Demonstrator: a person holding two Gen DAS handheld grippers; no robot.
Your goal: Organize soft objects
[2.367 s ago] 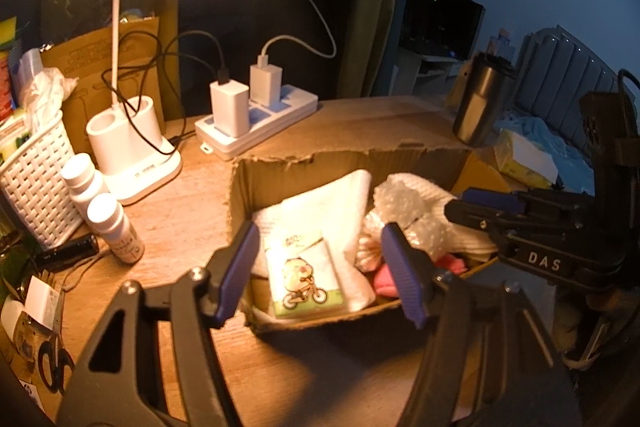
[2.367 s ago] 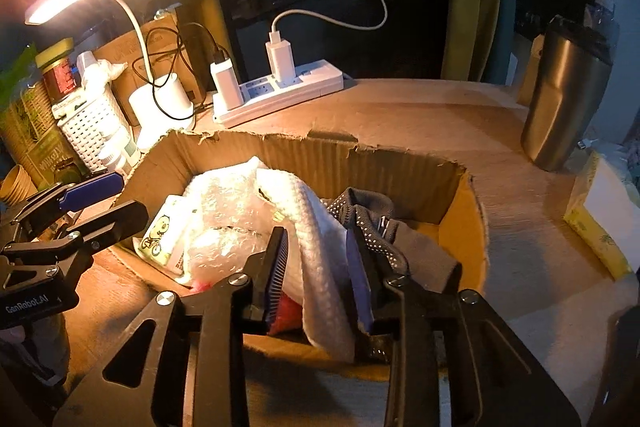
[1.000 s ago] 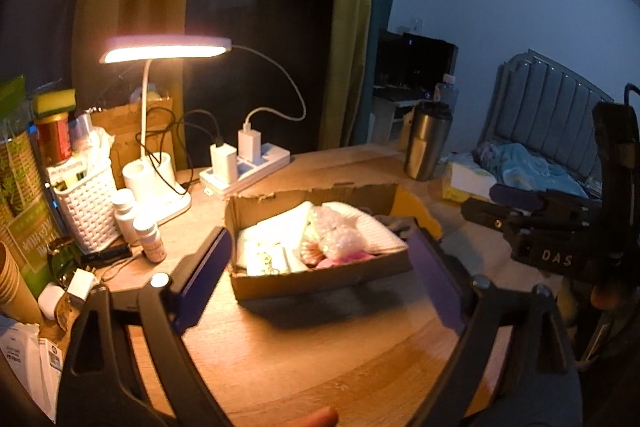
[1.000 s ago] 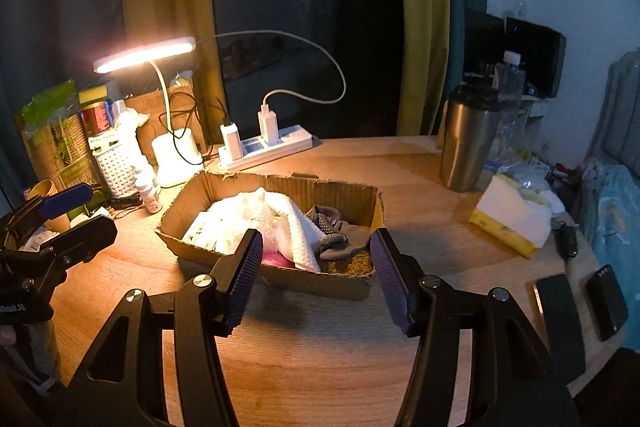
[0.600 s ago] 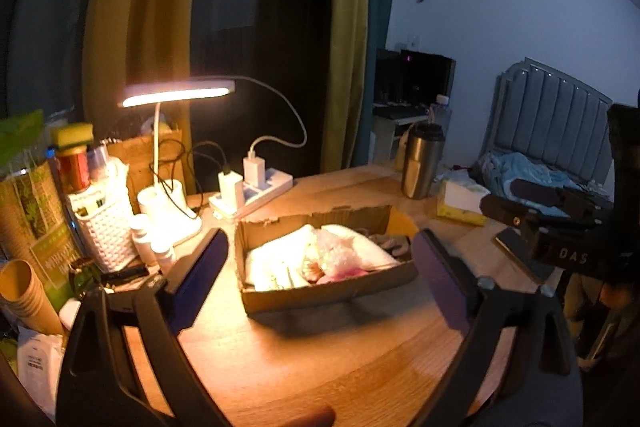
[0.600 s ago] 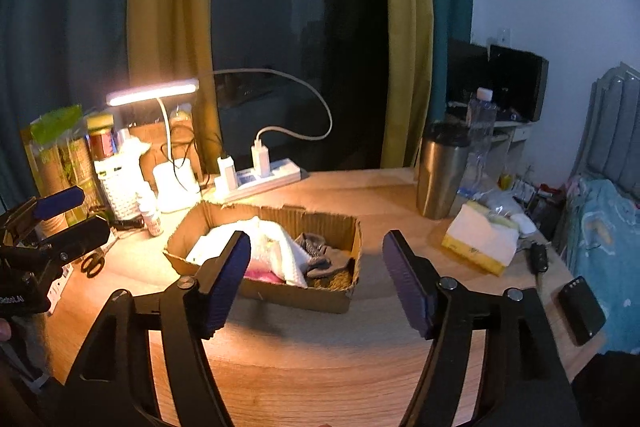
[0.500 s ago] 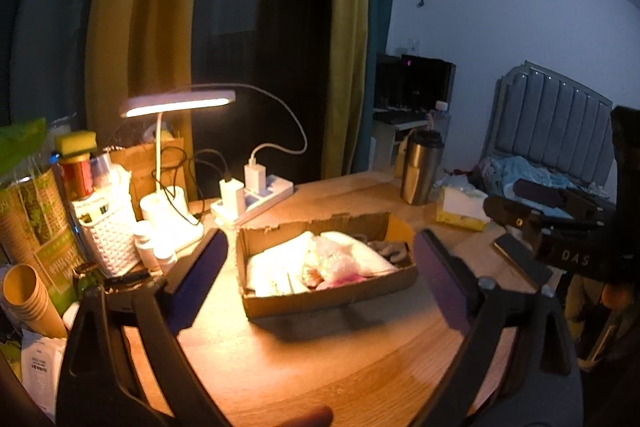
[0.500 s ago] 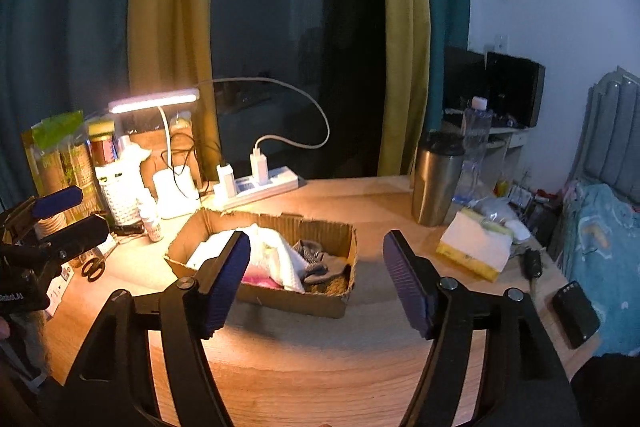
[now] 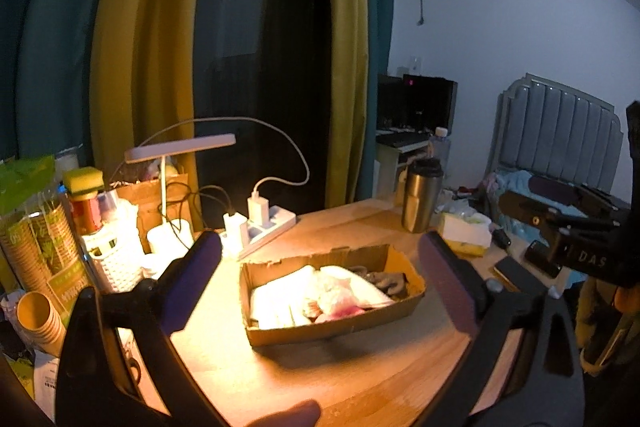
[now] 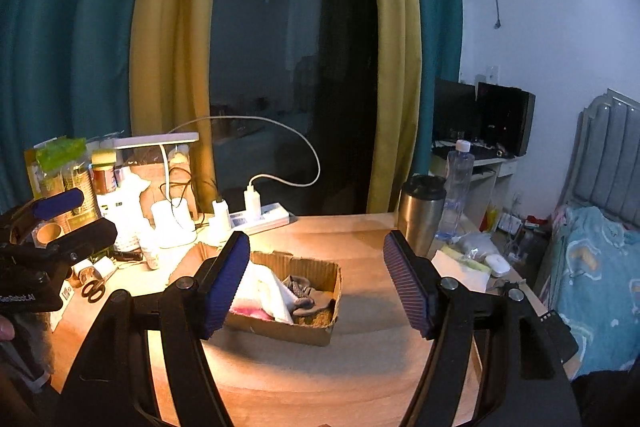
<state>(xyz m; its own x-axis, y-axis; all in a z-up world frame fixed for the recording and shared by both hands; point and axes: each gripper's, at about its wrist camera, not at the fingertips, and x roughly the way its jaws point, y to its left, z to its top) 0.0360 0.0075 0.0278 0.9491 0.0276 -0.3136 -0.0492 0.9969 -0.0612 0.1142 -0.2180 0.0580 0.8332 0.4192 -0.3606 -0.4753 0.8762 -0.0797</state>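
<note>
Left gripper [image 9: 320,271]: jaws spread wide, nothing between them; they have just been opening further. It has drawn up and back from the cardboard box [image 9: 340,327], which a couple of seconds ago filled its view and now sits small, framed well beyond the pads.

Right gripper [image 10: 316,283]: jaws parted, empty; they too have just been opening, then held. It has also pulled away from the box; earlier its pads stood right at the near wall beside the white knit cloth [image 10: 268,291] and grey socks [image 10: 304,293].

Cardboard box: landmark, on the wooden table [image 9: 320,379], under the desk lamp [image 9: 180,149].

Soft objects, all inside the box:
- white folded cloth [image 9: 276,301], left end;
- bubble wrap [image 9: 334,293] with something pink beneath, middle;
- grey socks, right end.
None hangs over the rim as far as can be seen.

Beyond the box:
- power strip [image 9: 264,223] and lamp base, behind it to the left;
- white basket [image 9: 116,259] and paper cups [image 9: 36,315], further left;
- steel tumbler [image 9: 420,199] and tissue pack [image 9: 464,233], behind it to the right.

Reading: both tools empty and withdrawn, everything soft gathered in the box. The sorting looks finished, or nearly so.
</note>
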